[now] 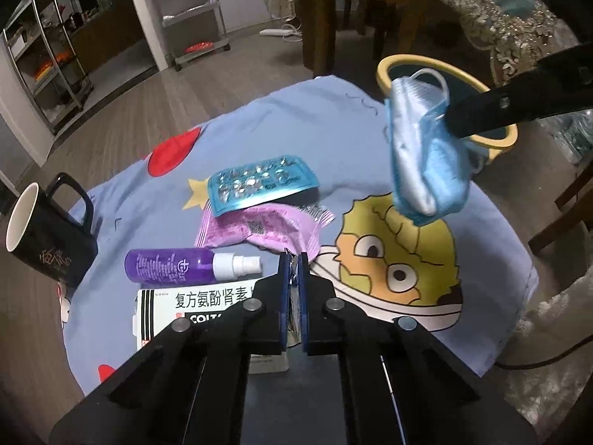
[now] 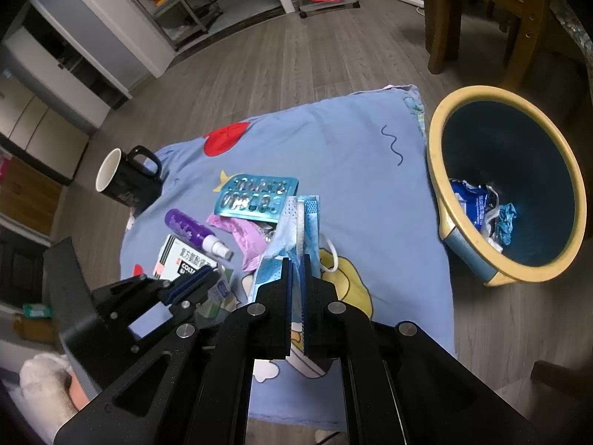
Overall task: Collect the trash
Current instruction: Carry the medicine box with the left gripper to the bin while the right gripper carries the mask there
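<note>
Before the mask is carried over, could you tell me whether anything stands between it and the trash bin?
Nothing visible does. The face mask hangs from the shut right gripper above the blue cloth. Between it and the open bin lies only bare cloth; the other items lie on the far side of the mask.

From my right wrist view, the bin (image 2: 507, 185) sits open-mouthed at two o'clock, its rim unobstructed, with bare blue cloth (image 2: 352, 155) between it and me. At ten o'clock the mug (image 2: 128, 176), spray bottle (image 2: 192, 231), medicine box (image 2: 178, 259) and blister pack (image 2: 255, 198) crowd the way. A chair (image 2: 481, 11) blocks one o'clock.
</note>
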`<state>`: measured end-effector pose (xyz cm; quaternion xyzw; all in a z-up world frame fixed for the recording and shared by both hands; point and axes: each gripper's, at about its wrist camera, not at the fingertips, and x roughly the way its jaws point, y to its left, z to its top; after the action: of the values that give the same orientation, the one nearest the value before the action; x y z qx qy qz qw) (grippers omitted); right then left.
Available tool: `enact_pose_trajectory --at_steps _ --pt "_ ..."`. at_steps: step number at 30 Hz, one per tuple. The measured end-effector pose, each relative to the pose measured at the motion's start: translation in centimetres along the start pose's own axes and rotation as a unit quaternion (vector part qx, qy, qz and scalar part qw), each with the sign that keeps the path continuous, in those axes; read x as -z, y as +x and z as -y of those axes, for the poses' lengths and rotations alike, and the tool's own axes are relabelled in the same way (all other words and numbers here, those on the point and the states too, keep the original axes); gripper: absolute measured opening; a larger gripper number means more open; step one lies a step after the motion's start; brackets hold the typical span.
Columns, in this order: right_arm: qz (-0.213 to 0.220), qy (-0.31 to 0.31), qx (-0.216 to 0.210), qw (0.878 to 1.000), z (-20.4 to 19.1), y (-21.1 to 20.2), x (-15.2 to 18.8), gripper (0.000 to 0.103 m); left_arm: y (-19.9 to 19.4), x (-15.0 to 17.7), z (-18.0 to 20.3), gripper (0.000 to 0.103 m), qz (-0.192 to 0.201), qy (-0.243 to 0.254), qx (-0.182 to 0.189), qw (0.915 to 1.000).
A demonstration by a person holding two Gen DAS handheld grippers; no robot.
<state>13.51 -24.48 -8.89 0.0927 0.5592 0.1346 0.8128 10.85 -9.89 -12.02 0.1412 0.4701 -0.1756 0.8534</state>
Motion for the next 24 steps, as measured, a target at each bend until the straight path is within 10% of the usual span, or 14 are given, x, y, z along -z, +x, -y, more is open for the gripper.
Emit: enact_pose_trajectory --at_steps 24 --pt "0.069 0.056 0.015 0.996 4.8 -3.9 -2.0 0.005 -6.9 -4.7 0.5 0.004 0.09 0.006 0.076 0.9931"
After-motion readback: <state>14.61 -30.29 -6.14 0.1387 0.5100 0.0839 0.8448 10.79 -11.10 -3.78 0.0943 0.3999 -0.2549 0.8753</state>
